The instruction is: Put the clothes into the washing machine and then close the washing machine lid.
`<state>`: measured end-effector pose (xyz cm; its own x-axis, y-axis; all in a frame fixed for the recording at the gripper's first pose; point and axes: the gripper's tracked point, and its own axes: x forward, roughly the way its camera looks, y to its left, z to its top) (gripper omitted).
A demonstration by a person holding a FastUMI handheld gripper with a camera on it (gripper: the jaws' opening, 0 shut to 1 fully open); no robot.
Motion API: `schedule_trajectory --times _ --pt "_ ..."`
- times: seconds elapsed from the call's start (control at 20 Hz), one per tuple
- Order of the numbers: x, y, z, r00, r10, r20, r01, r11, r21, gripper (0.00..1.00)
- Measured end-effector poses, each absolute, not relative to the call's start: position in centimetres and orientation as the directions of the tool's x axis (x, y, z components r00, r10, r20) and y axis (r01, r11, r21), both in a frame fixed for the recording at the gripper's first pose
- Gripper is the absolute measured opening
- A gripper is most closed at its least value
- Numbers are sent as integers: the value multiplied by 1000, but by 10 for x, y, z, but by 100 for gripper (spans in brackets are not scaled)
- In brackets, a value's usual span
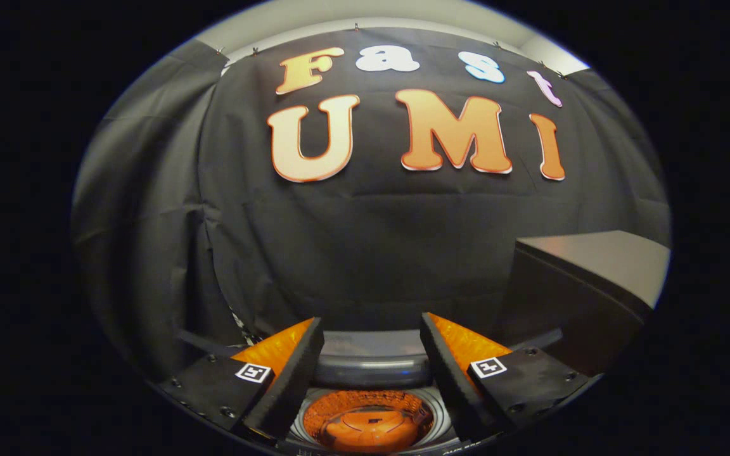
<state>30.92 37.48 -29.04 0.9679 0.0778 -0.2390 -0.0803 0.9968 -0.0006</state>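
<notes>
The gripper hangs above the washing machine, its jaws spread wide and released, with nothing between them; the two fingers frame the machine's round opening, which lies between and below them; inside it the drum shows, lit in a warm orange glow that may be a reflection; whether any clothes already lie in there cannot be told, since the shape at the drum's bottom could be cloth or the agitator; no loose garment can be made out ahead of the jaws, nor can the lid.

The risks, as a judgement: if the clothes are in, the next move is to the lid, and with the jaws this wide a finger could catch on the rim of the opening as the gripper travels; the lid, if pushed off-centre or let go early, could drop hard or stop short of closing; if the clothes are not in, the gripper would be hovering over an unfilled drum and shutting the lid now would leave the task undone; the dark box, beyond the right finger, stands near enough that a wide swing that way could knock it.

By count: one gripper with two fingers; one washing machine with one drum; one dark box; no garment that can be counted with any certainty.
</notes>
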Motion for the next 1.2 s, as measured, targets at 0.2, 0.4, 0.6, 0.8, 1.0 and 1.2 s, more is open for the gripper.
schedule_trajectory --times 0.2,0.4,0.6,0.8,1.0,1.2 --pt "295 360 -340 951 75 -299 -56 996 74 99" --pt "293 355 -331 951 81 -299 -55 994 96 98" --pt "287 347 -284 955 97 -279 -76 994 83 98" --pt "264 331 -181 976 111 -190 -103 993 51 98" --pt "236 297 -82 985 125 -119 -120 992 47 98" --pt "186 222 -19 995 85 -49 -84 996 14 98"
